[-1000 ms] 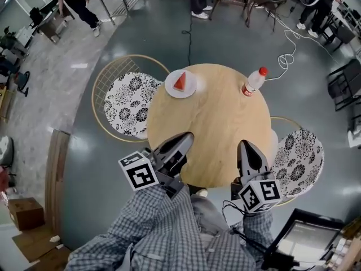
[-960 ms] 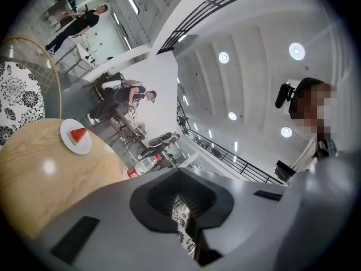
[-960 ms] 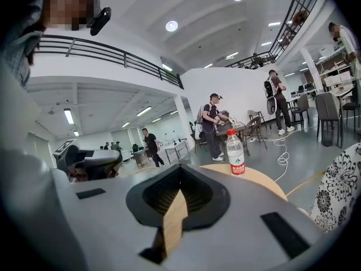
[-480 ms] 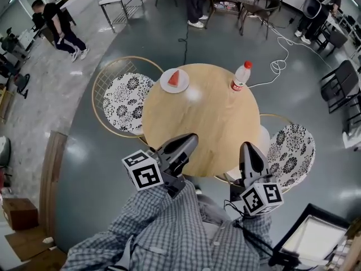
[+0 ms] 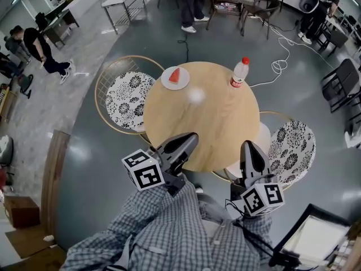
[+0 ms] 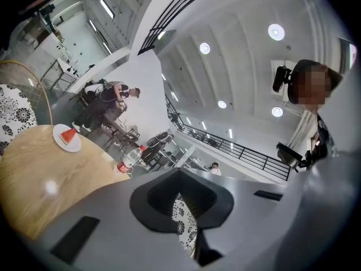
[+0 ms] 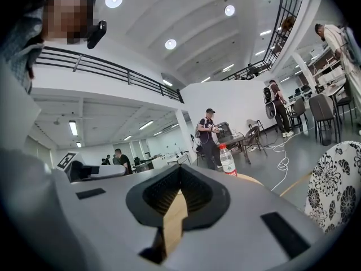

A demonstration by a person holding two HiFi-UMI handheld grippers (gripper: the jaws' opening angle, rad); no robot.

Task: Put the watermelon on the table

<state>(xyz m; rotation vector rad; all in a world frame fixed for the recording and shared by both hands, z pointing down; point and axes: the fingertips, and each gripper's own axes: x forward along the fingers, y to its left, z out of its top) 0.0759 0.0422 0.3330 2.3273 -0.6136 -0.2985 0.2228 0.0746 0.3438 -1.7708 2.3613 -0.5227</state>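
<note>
Watermelon, in the form of a red wedge-shaped slice (image 5: 176, 74), is being carried by a small round white plate (image 5: 167, 83) at the upper left of the round light-wood surface (image 5: 203, 123), well apart from both grippers. A clear plastic bottle with a red cap and red label (image 5: 239, 73) is being shown standing upright at the upper right of that surface.

The left gripper (image 5: 189, 139) is being held at the lower middle of the head view with its jaws pressed together on nothing. The right gripper (image 5: 248, 147), just to the right of it, is likewise being held closed and empty.

Judged from this, the slice is already being borne by the surface through its plate. If that counts, nothing is being left to do. If the slice is meant to come off the plate, no reach is being made yet.

Little detail is being offered of the slice: it is small in the head view and smaller in the left gripper view (image 6: 68, 135), and it is not being shown in the right gripper view. Part of the surface's near edge is being covered by the grippers. A chair with a black-and-white floral cushion (image 5: 290, 151) is being partly hidden under the surface's lower right rim.
</note>
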